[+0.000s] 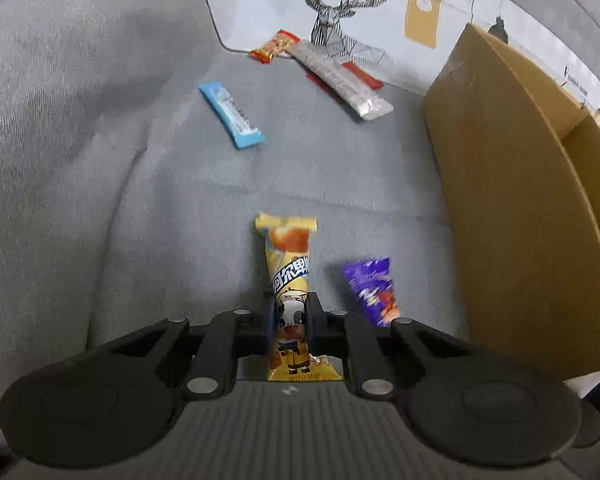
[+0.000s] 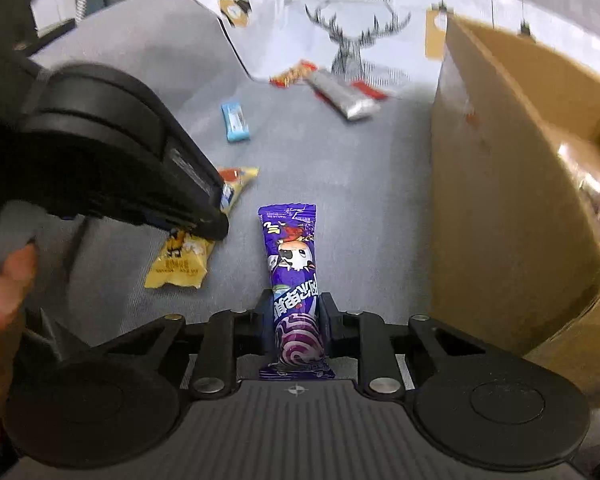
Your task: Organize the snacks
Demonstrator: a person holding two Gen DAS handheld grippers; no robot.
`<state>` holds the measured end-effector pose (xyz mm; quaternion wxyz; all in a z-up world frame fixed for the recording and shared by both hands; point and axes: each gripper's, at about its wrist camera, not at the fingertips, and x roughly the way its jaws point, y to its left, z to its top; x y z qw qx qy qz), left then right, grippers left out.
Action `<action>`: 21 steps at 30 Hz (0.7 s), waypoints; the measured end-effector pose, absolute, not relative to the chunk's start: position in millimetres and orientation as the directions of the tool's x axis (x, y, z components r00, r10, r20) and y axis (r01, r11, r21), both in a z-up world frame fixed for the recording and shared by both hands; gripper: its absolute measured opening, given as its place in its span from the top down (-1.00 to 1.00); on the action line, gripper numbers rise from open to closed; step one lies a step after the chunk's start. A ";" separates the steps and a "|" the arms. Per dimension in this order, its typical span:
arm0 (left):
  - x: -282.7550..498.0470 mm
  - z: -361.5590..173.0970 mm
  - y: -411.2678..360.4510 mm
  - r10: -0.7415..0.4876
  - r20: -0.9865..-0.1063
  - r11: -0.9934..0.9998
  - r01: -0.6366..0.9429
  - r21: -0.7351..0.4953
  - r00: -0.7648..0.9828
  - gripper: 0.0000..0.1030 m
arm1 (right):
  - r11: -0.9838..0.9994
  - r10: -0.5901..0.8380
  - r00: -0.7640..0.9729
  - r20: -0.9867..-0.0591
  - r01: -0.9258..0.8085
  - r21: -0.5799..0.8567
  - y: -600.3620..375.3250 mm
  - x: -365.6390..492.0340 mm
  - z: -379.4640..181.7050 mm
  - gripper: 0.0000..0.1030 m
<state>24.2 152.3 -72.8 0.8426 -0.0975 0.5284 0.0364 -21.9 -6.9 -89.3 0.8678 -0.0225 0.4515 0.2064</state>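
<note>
At the far left of the right wrist view, a person's hand (image 2: 0, 280) grips the handle of the left tongs (image 1: 290, 316), which slant steeply down toward a grey fabric surface (image 1: 100, 160). Their narrow jaws are clamped on a yellow snack packet (image 1: 289, 280) with a cartoon cow, pressing both its sides; the packet lies lengthwise on the fabric. Just right of it, the right tongs (image 2: 296, 312) also point steeply down, their narrow jaws pinching a purple snack packet (image 2: 294, 264) with a cartoon cow, which lies flat on the fabric, near the yellow one but apart from it.

Farther back on the fabric lies a light blue snack bar (image 1: 231, 115). Beyond it, to the right, a red and orange packet (image 1: 275, 46), a long silver packet (image 1: 342, 80) and a red wrapper (image 1: 362, 74) under it sit together at the edge of a white cloth printed with a geometric deer (image 1: 332, 12). At the right stands an open cardboard box (image 1: 512, 208), well apart from both held packets; in the right wrist view, blurred shiny wrappers (image 2: 596, 200) show inside it.
</note>
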 end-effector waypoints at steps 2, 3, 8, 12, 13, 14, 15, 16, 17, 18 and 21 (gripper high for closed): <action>22.9 -76.1 151.2 -0.036 -0.902 0.978 -0.170 -0.120 0.430 0.70 | 0.918 0.335 0.510 -0.792 -0.365 0.154 -7.0 -21.4 -89.0 0.49; 22.9 -77.3 151.3 -0.034 -0.903 0.978 -0.173 -0.119 0.428 0.69 | 0.919 0.336 0.509 -0.792 -0.363 0.157 -6.8 -21.4 -88.7 0.45; 23.5 -78.8 151.1 -0.029 -0.907 0.977 -0.181 -0.115 0.421 0.66 | 0.921 0.334 0.512 -0.791 -0.354 0.160 -6.7 -22.1 -89.7 0.39; 23.9 -79.5 150.1 -0.026 -0.909 0.978 -0.178 -0.109 0.416 0.64 | 0.922 0.337 0.513 -0.789 -0.351 0.165 -7.0 -21.9 -90.1 0.39; 24.2 -79.7 149.7 -0.024 -0.909 0.979 -0.176 -0.107 0.416 0.64 | 0.922 0.336 0.513 -0.790 -0.350 0.165 -6.2 -20.5 -90.7 0.39; 24.3 -79.8 149.3 -0.023 -0.909 0.979 -0.175 -0.105 0.416 0.63 | 0.922 0.336 0.514 -0.790 -0.351 0.164 -6.1 -21.0 -90.6 0.39; 24.5 -79.9 149.0 -0.023 -0.909 0.979 -0.176 -0.105 0.416 0.63 | 0.922 0.335 0.514 -0.789 -0.352 0.162 -5.8 -21.5 -90.8 0.39; 24.3 -80.0 149.3 -0.023 -0.909 0.979 -0.177 -0.106 0.416 0.63 | 0.922 0.334 0.515 -0.789 -0.353 0.160 -5.7 -21.9 -90.9 0.39; 24.3 -79.9 149.4 -0.023 -0.909 0.978 -0.178 -0.107 0.416 0.63 | 0.922 0.334 0.516 -0.789 -0.354 0.158 -5.2 -22.2 -91.0 0.39; 24.2 -79.9 149.6 -0.024 -0.909 0.978 -0.178 -0.107 0.417 0.63 | 0.921 0.333 0.517 -0.789 -0.356 0.156 -4.7 -22.4 -91.0 0.39; 24.0 -79.8 149.5 -0.023 -0.909 0.978 -0.179 -0.107 0.416 0.63 | 0.922 0.334 0.518 -0.788 -0.355 0.158 -5.1 -23.2 -90.9 0.39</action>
